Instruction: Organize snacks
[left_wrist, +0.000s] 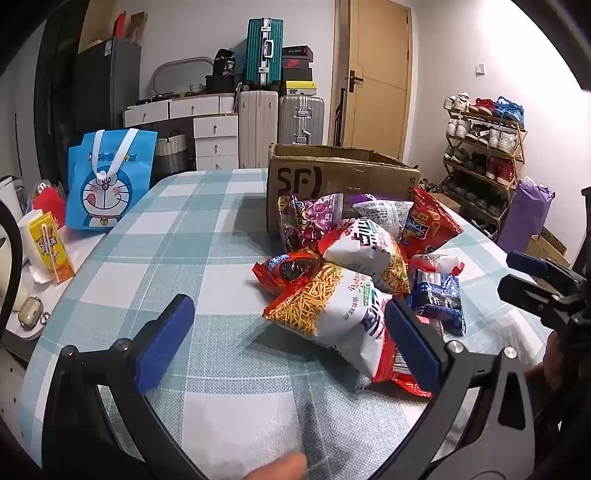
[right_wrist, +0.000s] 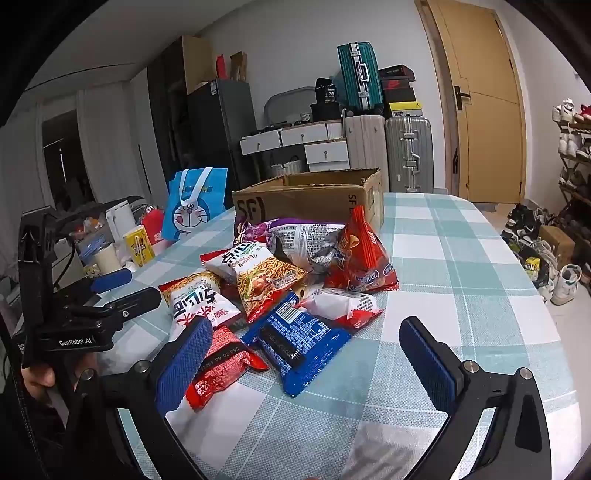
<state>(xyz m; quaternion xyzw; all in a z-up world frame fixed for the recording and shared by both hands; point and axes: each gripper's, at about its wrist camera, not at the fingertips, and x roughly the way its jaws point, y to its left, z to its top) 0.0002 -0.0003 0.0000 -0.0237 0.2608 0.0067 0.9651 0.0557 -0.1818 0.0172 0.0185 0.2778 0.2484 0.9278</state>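
The snack bags (right_wrist: 291, 280) lie in a loose, overlapping pile on the table (right_wrist: 461, 266), just in front of the open cardboard box (right_wrist: 314, 195). Both tools are spread wide and empty: the left hand-held gripper (left_wrist: 284, 339) near the noodle-snack bag (left_wrist: 332, 314), the right hand-held gripper (right_wrist: 306, 354) around the blue packet (right_wrist: 299, 339). A pinch on a puffed bag may slip or crush it, and pulling one could drag its neighbours. The inside of the box is hidden, and the lower bags are covered.

A wooden door (left_wrist: 376, 77) is standing shut in the white wall; suitcases (left_wrist: 280, 110) and drawers (left_wrist: 216, 136) are sitting left of it, a shoe rack (left_wrist: 484, 147) right.
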